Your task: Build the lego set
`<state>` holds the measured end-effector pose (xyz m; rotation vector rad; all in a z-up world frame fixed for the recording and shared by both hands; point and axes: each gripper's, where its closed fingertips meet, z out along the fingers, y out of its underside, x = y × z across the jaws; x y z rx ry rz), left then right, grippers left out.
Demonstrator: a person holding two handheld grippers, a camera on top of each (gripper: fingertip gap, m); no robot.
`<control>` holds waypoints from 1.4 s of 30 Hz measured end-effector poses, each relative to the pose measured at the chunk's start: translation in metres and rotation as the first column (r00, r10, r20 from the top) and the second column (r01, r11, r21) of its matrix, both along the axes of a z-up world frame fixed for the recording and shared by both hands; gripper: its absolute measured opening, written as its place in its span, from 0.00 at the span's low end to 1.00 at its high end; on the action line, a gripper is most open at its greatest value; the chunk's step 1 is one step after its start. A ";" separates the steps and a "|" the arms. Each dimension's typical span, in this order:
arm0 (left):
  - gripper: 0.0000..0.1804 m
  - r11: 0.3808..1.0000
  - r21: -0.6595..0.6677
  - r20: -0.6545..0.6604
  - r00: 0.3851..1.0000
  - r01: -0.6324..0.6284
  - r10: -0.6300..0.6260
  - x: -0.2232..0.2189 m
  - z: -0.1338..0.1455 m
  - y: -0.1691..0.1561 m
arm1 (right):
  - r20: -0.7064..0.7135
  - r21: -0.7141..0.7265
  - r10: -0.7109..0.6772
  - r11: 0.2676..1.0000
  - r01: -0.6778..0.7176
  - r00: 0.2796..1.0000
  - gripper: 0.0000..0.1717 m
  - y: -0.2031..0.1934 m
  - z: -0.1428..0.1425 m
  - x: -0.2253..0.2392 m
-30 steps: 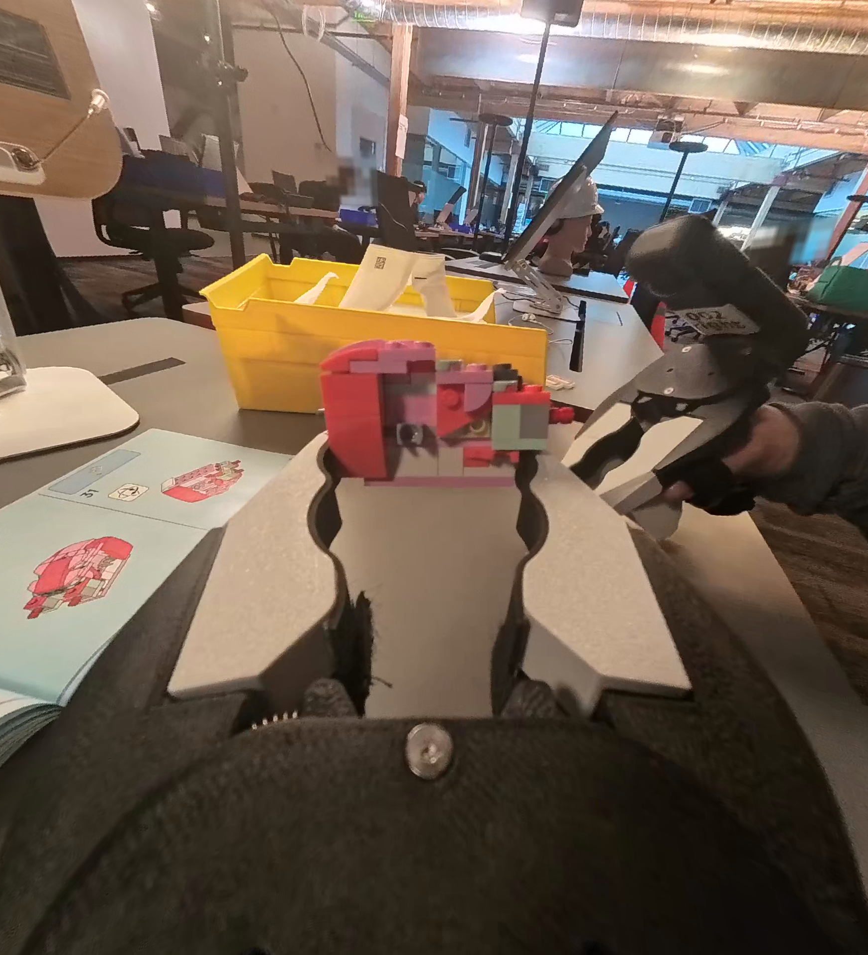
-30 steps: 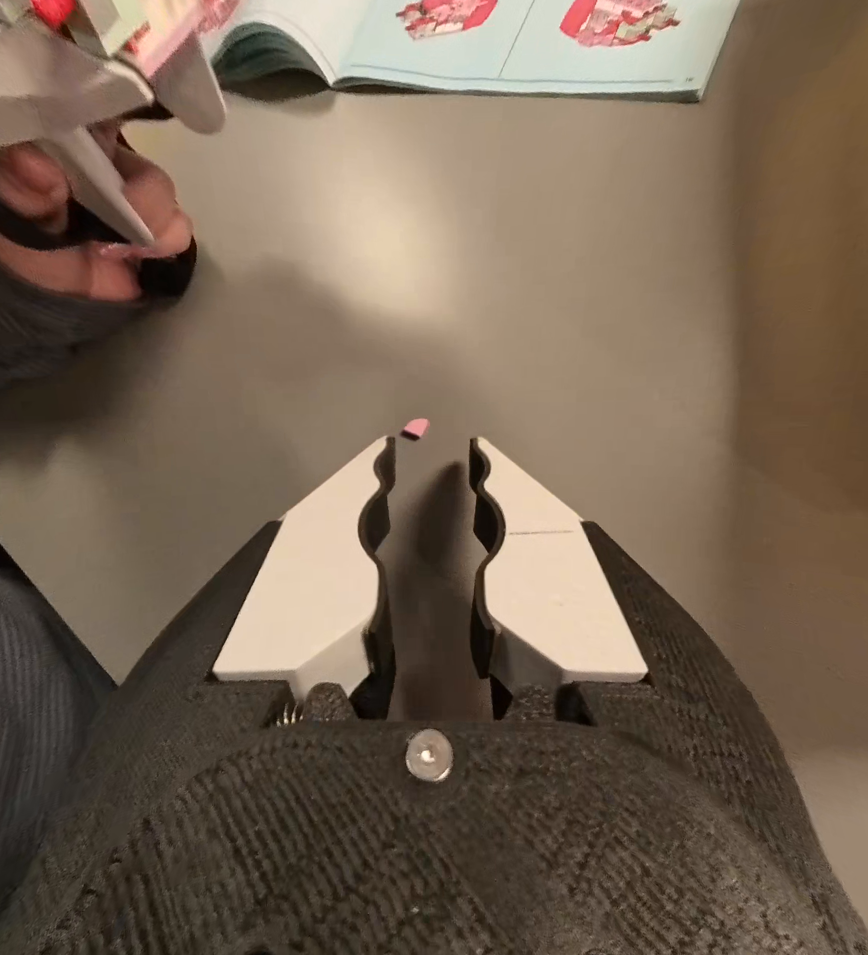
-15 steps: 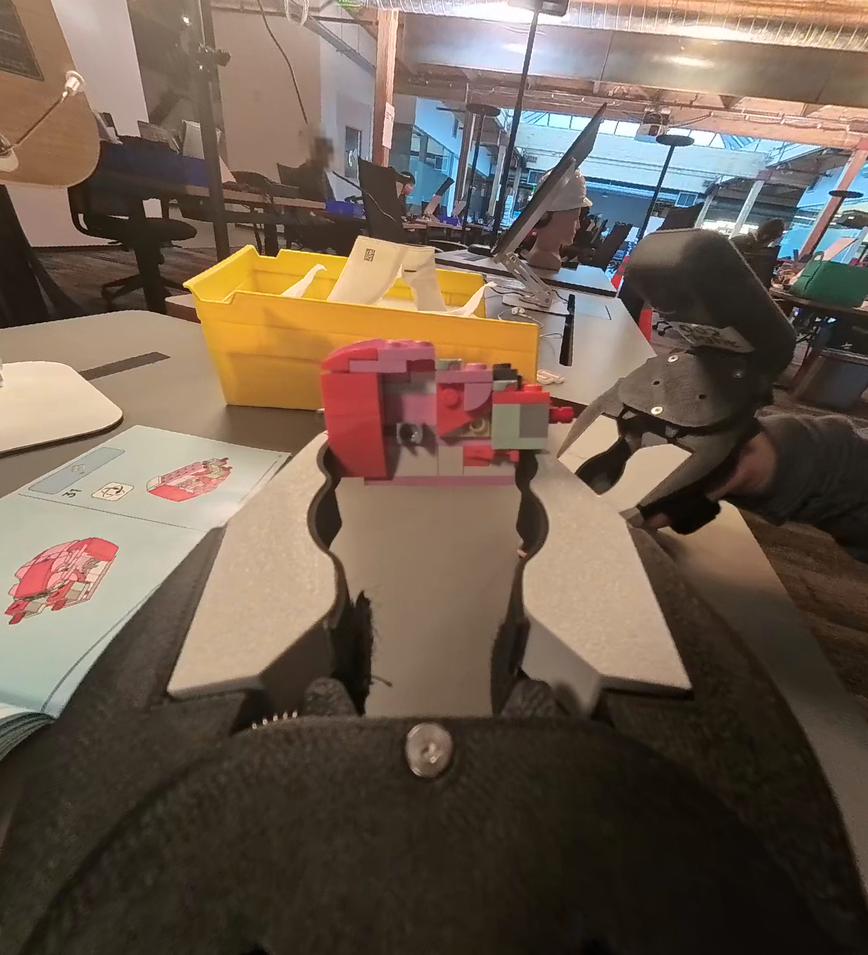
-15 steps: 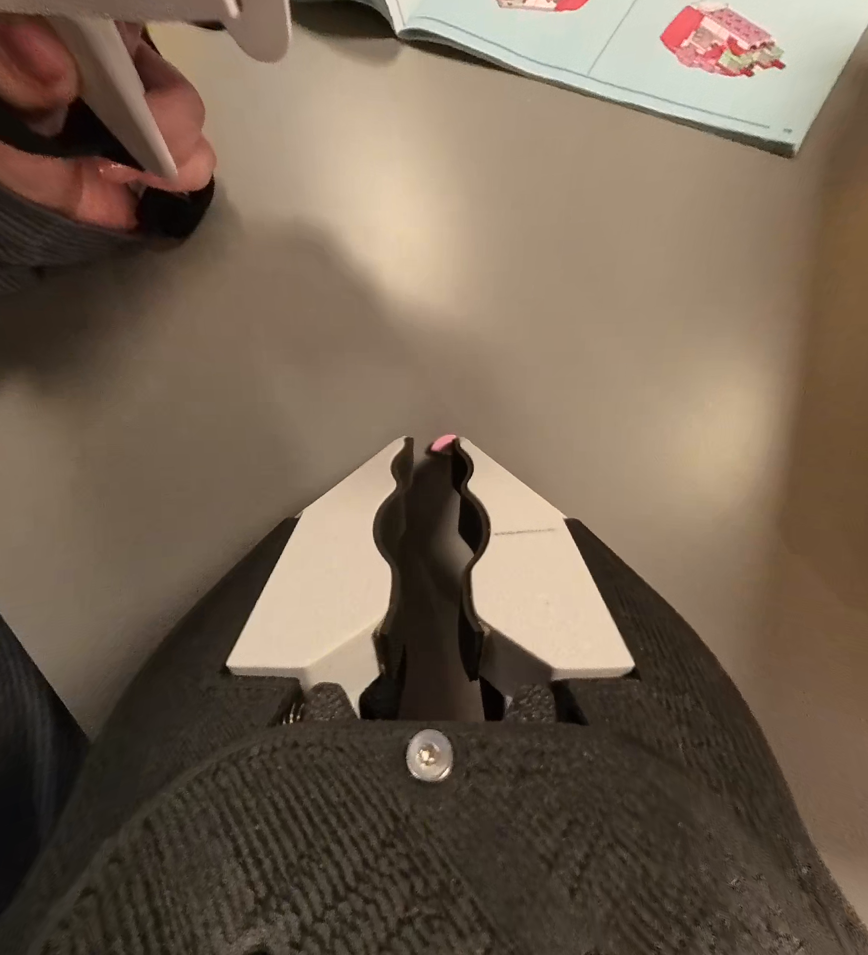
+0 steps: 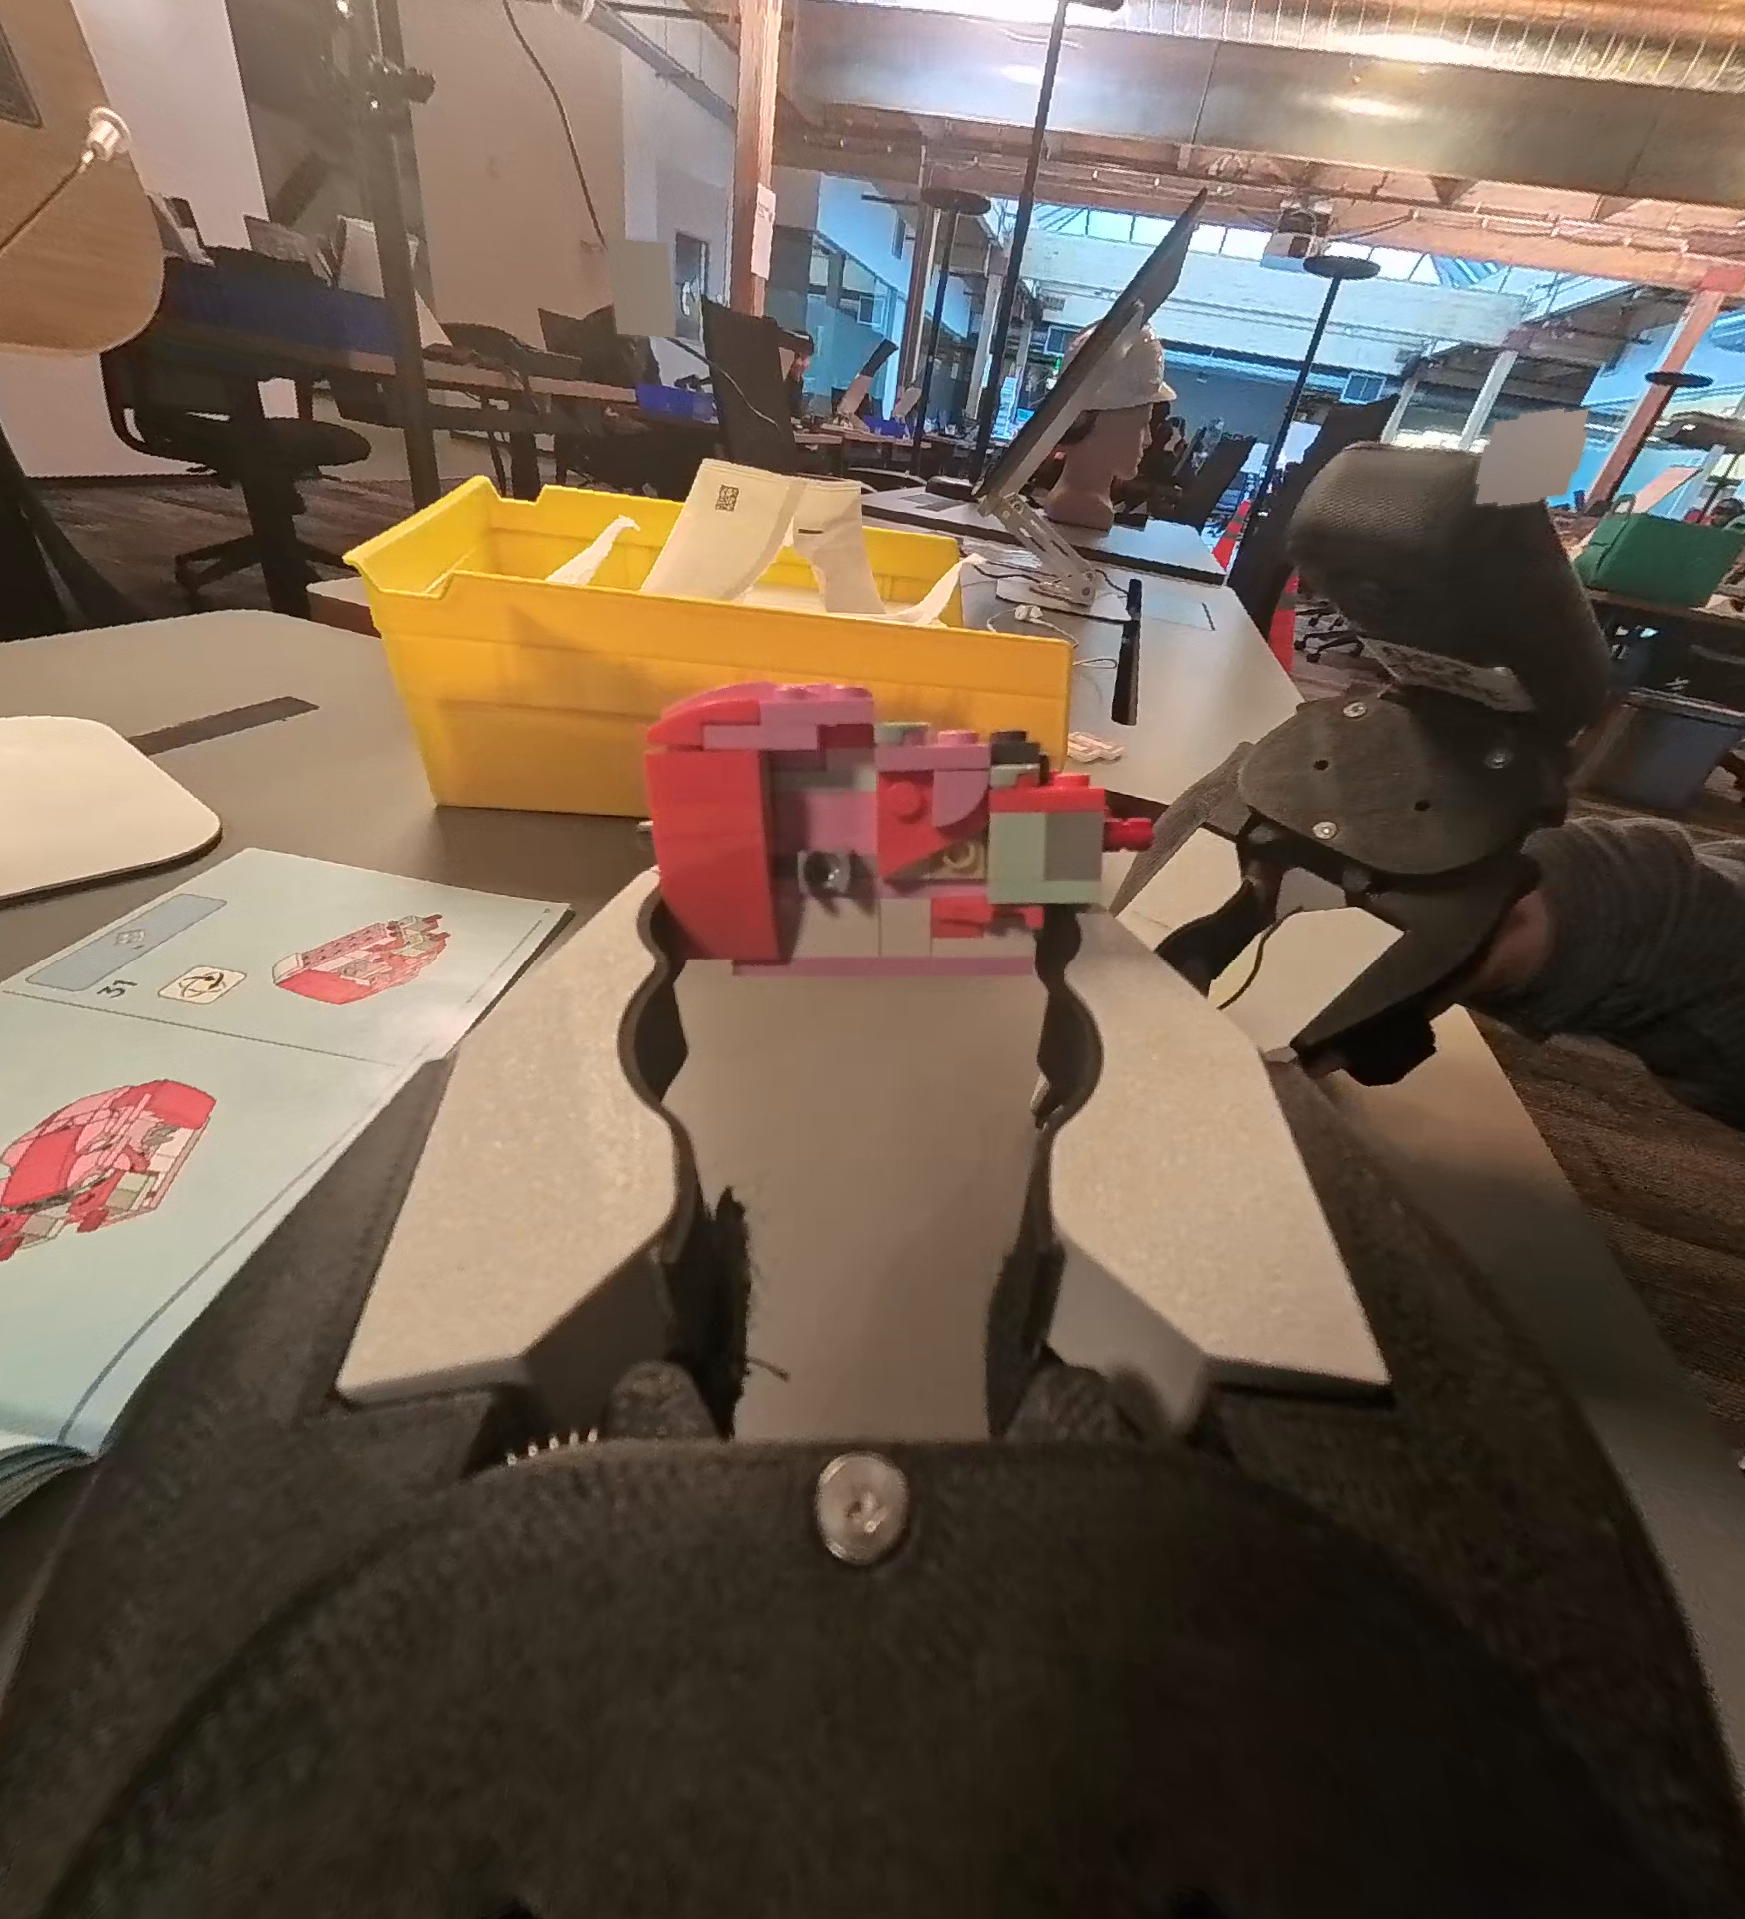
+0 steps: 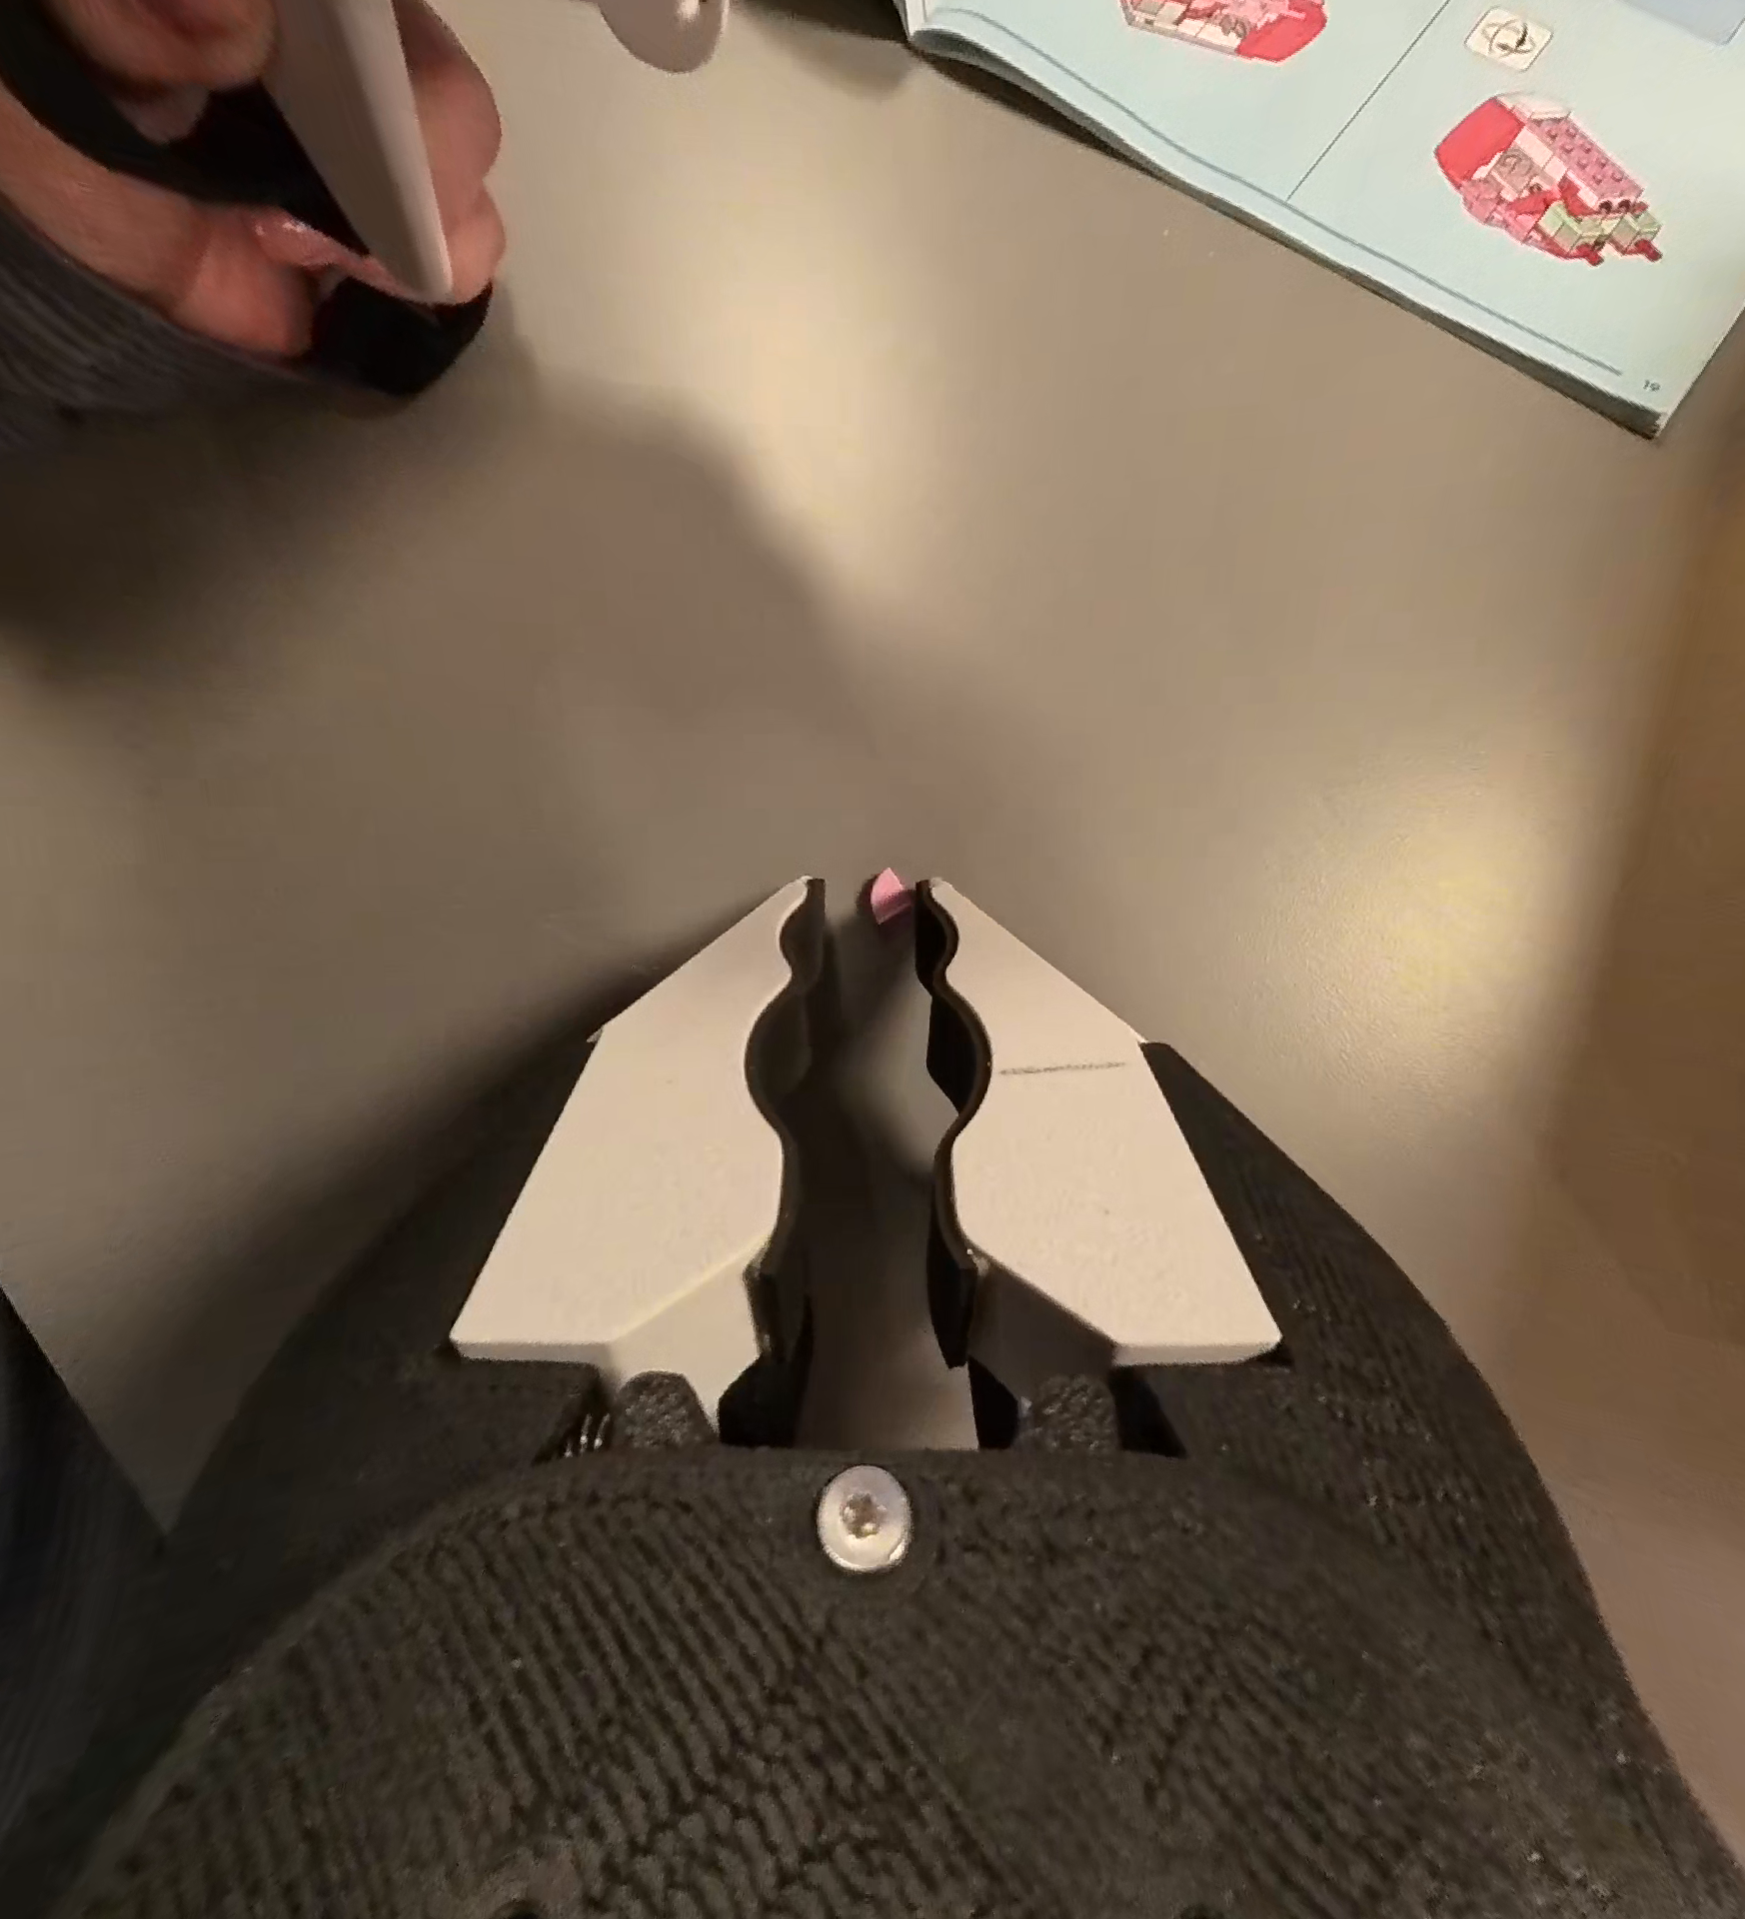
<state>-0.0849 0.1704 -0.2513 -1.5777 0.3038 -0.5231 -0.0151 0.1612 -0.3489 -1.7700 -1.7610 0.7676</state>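
Left gripper [image 5: 853, 935] jaws clamp the red-pink brick model [image 5: 868, 831]. Right gripper [image 6: 870, 903] jaws slightly open; pink brick [image 6: 887, 895] against the right tip, gap to the left, on desk [image 6: 951, 582].

Bare grey tabletop [image 6: 951, 519] lies open ahead of the right gripper [image 6: 868, 901]. Obstacles: open instruction booklet [image 6: 1367, 187] far right; left gripper [image 5: 853, 935] with brick model [image 5: 848, 831] far left; yellow bin [image 5: 702, 675] behind; lamp base [image 5: 38, 810] beyond booklet.
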 end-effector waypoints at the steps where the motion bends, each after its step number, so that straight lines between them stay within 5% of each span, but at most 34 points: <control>1: 0.38 1.000 0.001 0.000 1.000 0.000 0.000 0.000 0.000 0.000 | -0.001 0.001 0.000 1.000 0.000 1.000 0.09 0.000 0.000 0.000; 19: 0.38 0.998 0.045 -0.038 0.999 0.041 -0.039 0.009 0.003 -0.005 | 0.003 0.035 0.011 0.999 -0.012 1.000 0.03 0.001 0.002 -0.003; 26: 0.38 0.975 0.200 -0.094 0.992 0.099 -0.082 0.021 0.021 -0.019 | -0.219 0.087 0.016 0.996 0.004 0.976 0.03 0.010 0.082 -0.020; 32: 0.38 0.953 0.275 -0.159 0.984 0.127 -0.086 0.030 0.027 -0.027 | -0.385 0.134 0.197 0.978 -0.157 0.902 0.03 -0.022 0.163 -0.037; 42: 0.38 0.941 0.306 -0.180 0.980 0.143 -0.090 0.034 0.030 -0.031 | -0.275 0.197 0.328 0.939 -0.281 0.904 0.03 -0.036 0.168 -0.053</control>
